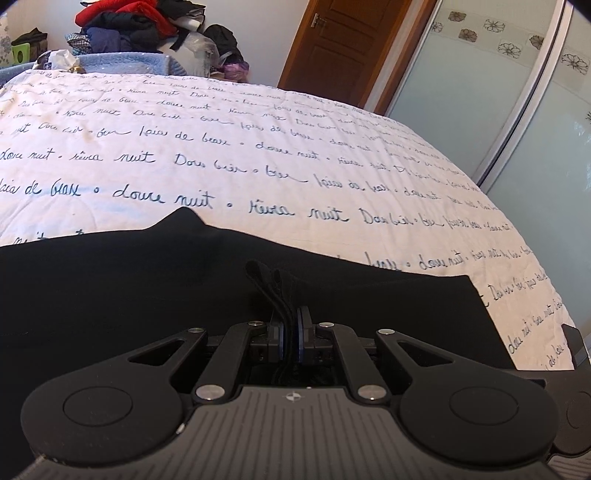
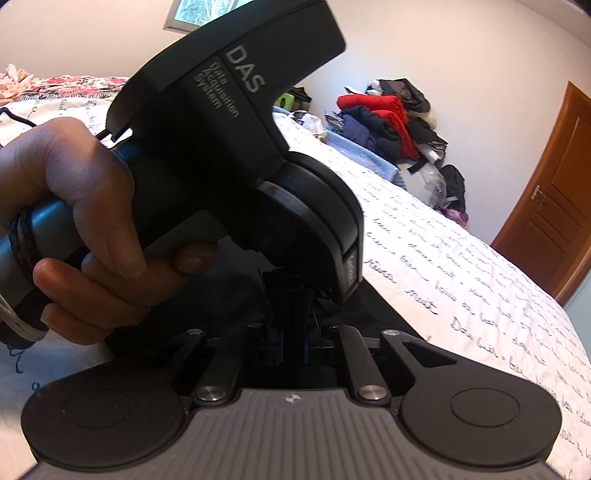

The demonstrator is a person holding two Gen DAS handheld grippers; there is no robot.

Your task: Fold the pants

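The black pants (image 1: 122, 280) lie spread across the near part of the white bedspread (image 1: 258, 147). My left gripper (image 1: 290, 325) is shut on a bunched edge of the pants, and a fold of black cloth sticks up between its blue pads. In the right wrist view my right gripper (image 2: 293, 341) is shut on black pants cloth (image 2: 373, 306) too. The other gripper's body (image 2: 236, 155), held by a person's hand (image 2: 85, 229), fills the space just ahead of it and hides most of the cloth.
A heap of red and dark clothes (image 1: 129, 26) sits beyond the bed's far edge, with a blue blanket (image 1: 122, 62) below it. A wooden door (image 1: 343, 40) and frosted sliding panels (image 1: 480, 92) stand to the right. The bed edge (image 1: 546, 295) drops off at the right.
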